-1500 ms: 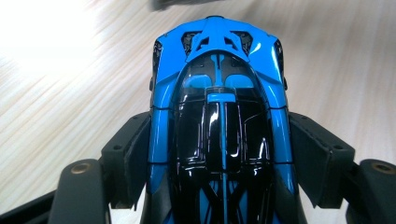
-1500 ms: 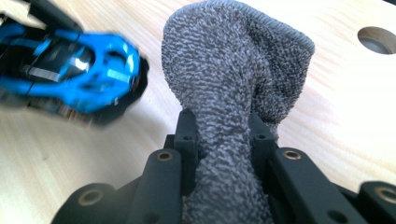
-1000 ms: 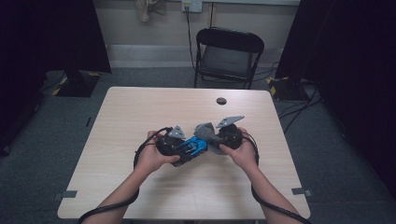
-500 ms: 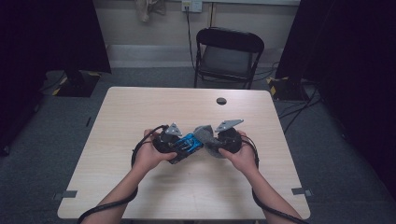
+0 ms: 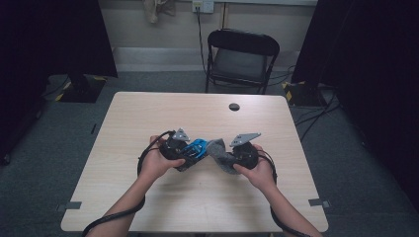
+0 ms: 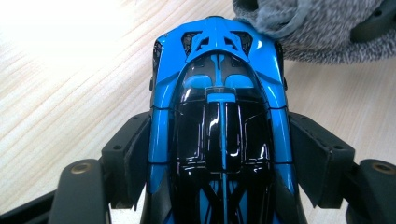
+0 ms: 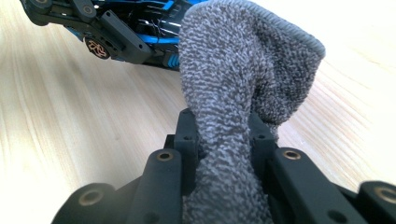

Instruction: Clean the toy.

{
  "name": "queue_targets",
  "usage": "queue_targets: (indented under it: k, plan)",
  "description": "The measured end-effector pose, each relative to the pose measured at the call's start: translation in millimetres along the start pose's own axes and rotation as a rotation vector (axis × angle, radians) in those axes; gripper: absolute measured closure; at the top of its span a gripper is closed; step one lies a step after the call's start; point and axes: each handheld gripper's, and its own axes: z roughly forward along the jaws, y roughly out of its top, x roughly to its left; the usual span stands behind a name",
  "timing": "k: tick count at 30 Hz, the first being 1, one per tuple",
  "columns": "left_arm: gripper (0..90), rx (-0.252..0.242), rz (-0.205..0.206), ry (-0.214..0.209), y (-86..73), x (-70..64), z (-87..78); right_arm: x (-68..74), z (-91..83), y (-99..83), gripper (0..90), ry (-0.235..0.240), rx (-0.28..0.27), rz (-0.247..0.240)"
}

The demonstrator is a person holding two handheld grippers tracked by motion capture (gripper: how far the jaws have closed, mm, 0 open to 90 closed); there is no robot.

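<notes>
Right now I hold 2 tongs over a pale wooden bench point(image 5: 148, 118), working near its middle, close to my side. My left tongs point(image 6: 219, 168) are clamped on a glossy blue and black toy car point(image 6: 219, 112), 1 jaw pressed against each flank, so the body cannot slip or turn while it is being cleaned. From above, the toy car point(image 5: 193, 148) sits between my 2 hands, just above or on the wood; I cannot tell which. My right tongs point(image 7: 224, 154) are closed on a grey terry cloth point(image 7: 243, 74), pinching a bunched fold so that a loose, rounded pad stands free beyond the jaws. That pad meets the far end of the car, seemingly touching it, which I judge is the point of the hold: one tool steadies, the other wipes. From above, the cloth point(image 5: 217, 150) bridges the gap between my left hand point(image 5: 157, 163) and my right hand point(image 5: 257, 170).
</notes>
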Motion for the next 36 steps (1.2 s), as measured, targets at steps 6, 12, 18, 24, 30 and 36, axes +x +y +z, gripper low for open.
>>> queue_targets:
  k: [6,12,18,24,30,36]
  plan:
    - [28.3,-0.005,0.014,-0.016,-1.9,-6.1,-4.3,-18.7,-12.4,-3.5,72.4,-0.064,-0.029,0.047]
    - [28.3,-0.023,0.058,-0.068,6.0,-25.0,-4.0,-31.5,-12.3,3.6,72.3,-0.094,-0.041,0.074]
    - [28.3,-0.016,0.1,-0.093,12.0,-34.4,0.8,-28.0,-1.9,14.4,72.3,-0.043,-0.024,0.04]
    - [28.3,-0.014,0.09,-0.071,9.8,-27.3,-0.9,-24.7,-0.4,11.5,72.3,-0.003,-0.017,0.02]
    - [28.3,-0.023,0.063,-0.05,7.3,-20.3,-1.1,-21.9,-1.4,9.2,72.2,0.011,-0.01,0.014]
    - [28.2,-0.015,0.048,-0.022,4.9,-12.6,-0.3,-15.3,0.1,5.5,72.2,0.031,-0.007,0.005]
